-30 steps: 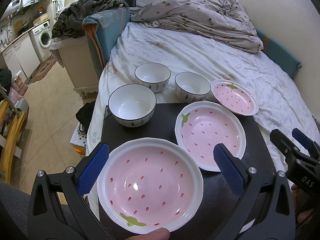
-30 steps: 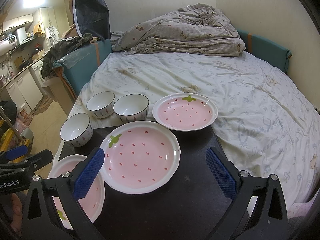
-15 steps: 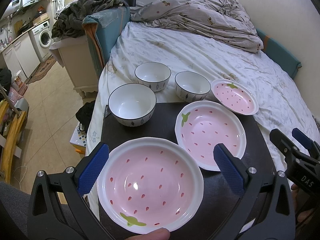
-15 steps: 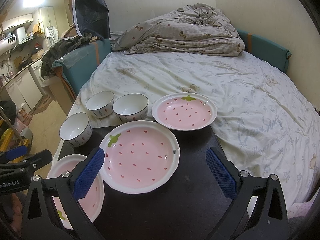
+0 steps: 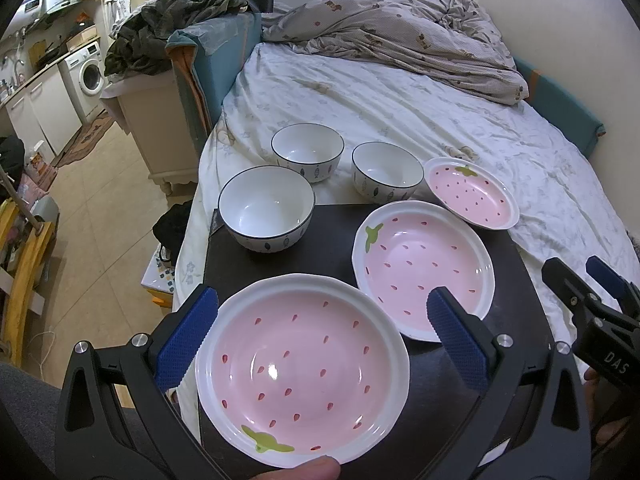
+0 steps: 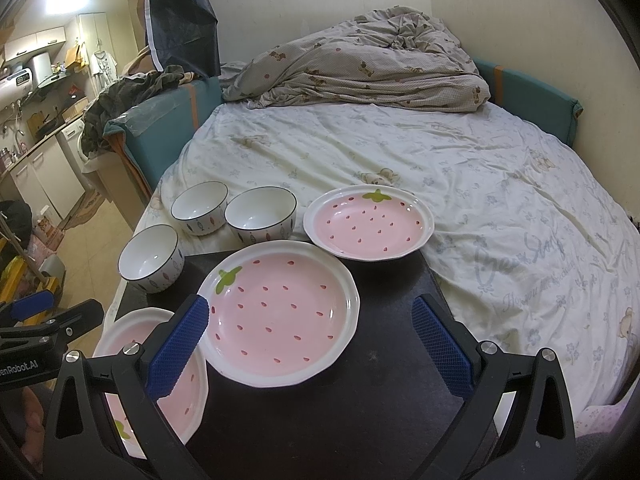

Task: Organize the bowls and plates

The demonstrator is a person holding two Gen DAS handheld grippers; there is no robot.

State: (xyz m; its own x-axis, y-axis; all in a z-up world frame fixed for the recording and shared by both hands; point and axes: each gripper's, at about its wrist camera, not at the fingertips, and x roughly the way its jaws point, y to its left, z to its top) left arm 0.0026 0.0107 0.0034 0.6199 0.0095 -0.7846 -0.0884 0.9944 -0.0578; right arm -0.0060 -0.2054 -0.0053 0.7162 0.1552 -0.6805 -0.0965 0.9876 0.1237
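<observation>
1. Left tongs [image 5: 320,344] spread wide, empty, low centre of left view; near plate [image 5: 302,372] between the blue pads, untouched.
2. Right tongs [image 6: 310,346] also wide open, empty, low centre of right view; mid plate [image 6: 280,312] just ahead, toward its left pad.
3. Near plate straight ahead of left tongs, closer to that hand; round, no long axis.
4. Far plate [image 5: 472,192] upper right, half off the black board [image 5: 336,248] onto the bed [image 5: 400,112].
5. Three bowls [image 5: 267,207] upper left, upright, unstacked.
6. Plates pink, strawberry-seeded, white scalloped rims; glossy, likely slippery.
</observation>
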